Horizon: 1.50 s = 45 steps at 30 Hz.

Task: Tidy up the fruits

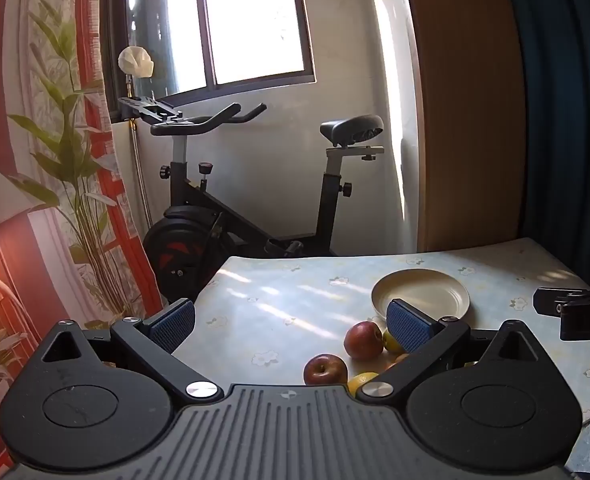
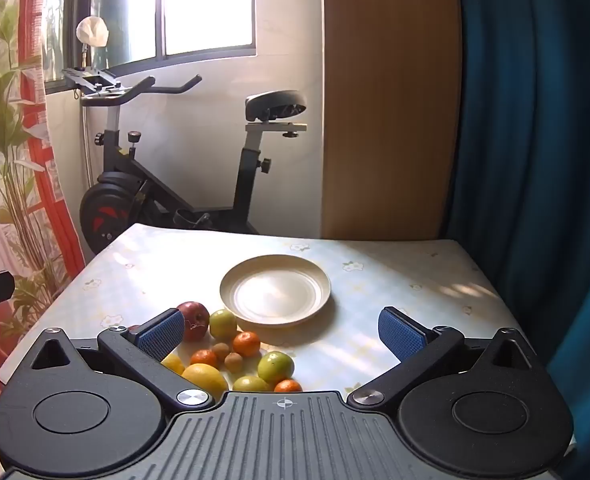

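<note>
A cream plate [image 2: 275, 290] sits empty on the flowered table [image 2: 395, 276], also seen as the plate [image 1: 421, 292] in the left wrist view. In front of it lies a loose heap of fruit: a red apple [image 2: 194, 318], green apples [image 2: 276, 367], small oranges [image 2: 246, 343], two kiwis [image 2: 233, 361] and a lemon [image 2: 205, 378]. The left wrist view shows two red apples [image 1: 363, 340] [image 1: 325, 369]. My right gripper [image 2: 281, 334] hovers open above the heap, nothing between its fingers. My left gripper [image 1: 291, 322] is open too, left of the fruit.
An exercise bike [image 2: 167, 184] stands beyond the table's far edge under a window. A patterned curtain [image 1: 55, 180] hangs at left, a wooden panel [image 2: 387, 100] and a blue curtain [image 2: 535, 140] at right. The right gripper's body [image 1: 579, 312] shows at the left view's right edge.
</note>
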Each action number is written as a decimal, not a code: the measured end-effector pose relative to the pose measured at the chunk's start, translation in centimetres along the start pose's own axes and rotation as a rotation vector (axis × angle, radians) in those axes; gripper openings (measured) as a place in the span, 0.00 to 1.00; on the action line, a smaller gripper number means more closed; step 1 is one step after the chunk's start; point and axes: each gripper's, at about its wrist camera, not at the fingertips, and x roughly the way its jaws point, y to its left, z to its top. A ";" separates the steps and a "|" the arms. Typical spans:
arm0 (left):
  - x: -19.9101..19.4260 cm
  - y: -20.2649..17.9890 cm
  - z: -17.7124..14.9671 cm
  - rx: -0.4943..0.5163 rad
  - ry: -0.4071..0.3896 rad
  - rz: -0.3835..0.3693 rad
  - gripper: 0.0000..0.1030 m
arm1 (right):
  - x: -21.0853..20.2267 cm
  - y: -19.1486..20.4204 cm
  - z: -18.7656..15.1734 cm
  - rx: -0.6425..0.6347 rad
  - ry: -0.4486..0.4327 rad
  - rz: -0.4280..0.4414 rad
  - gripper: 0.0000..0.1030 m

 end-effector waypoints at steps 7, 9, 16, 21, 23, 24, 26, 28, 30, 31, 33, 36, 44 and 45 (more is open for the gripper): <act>-0.2 0.0 0.1 0.004 0.001 0.013 1.00 | -0.1 -0.1 0.0 0.002 -0.002 -0.001 1.00; 0.1 0.1 0.1 0.004 0.003 0.016 1.00 | 0.0 0.0 0.0 0.001 -0.002 0.000 1.00; -0.7 -0.1 0.0 -0.016 -0.016 0.015 1.00 | 0.0 -0.1 -0.1 0.003 -0.002 0.000 1.00; -0.5 -0.2 -0.1 -0.019 -0.014 0.015 1.00 | 0.0 -0.1 -0.1 0.002 -0.004 -0.001 1.00; -0.5 -0.2 -0.1 -0.017 -0.014 0.016 1.00 | 0.0 -0.1 -0.1 0.002 -0.004 -0.001 1.00; -0.5 -0.3 -0.1 -0.016 -0.014 0.017 1.00 | 0.0 -0.1 -0.1 0.003 -0.004 -0.001 1.00; -0.5 -0.3 -0.1 -0.014 -0.018 0.020 1.00 | 0.0 -0.1 -0.1 0.003 -0.004 0.001 1.00; -0.6 -0.3 0.0 -0.012 -0.020 0.022 1.00 | 0.0 -0.1 -0.1 0.003 -0.004 0.000 1.00; -0.6 -0.3 -0.1 -0.012 -0.021 0.023 1.00 | 0.0 -0.1 -0.1 0.003 -0.005 0.001 1.00; -0.6 -0.3 -0.1 -0.011 -0.021 0.024 1.00 | 0.0 -0.1 -0.1 0.004 -0.004 0.000 1.00; -0.6 -0.3 -0.1 -0.012 -0.021 0.024 1.00 | 0.0 -0.1 -0.1 0.004 -0.005 0.001 1.00; -0.7 -0.3 -0.1 -0.013 -0.023 0.026 1.00 | 0.0 -0.1 -0.2 0.003 -0.006 0.000 1.00; -0.8 -0.4 -0.1 -0.014 -0.025 0.033 1.00 | 0.1 -0.1 -0.2 0.003 -0.006 0.000 1.00; -0.8 -0.4 -0.1 -0.014 -0.025 0.033 1.00 | 0.1 -0.1 -0.2 0.004 -0.006 0.000 1.00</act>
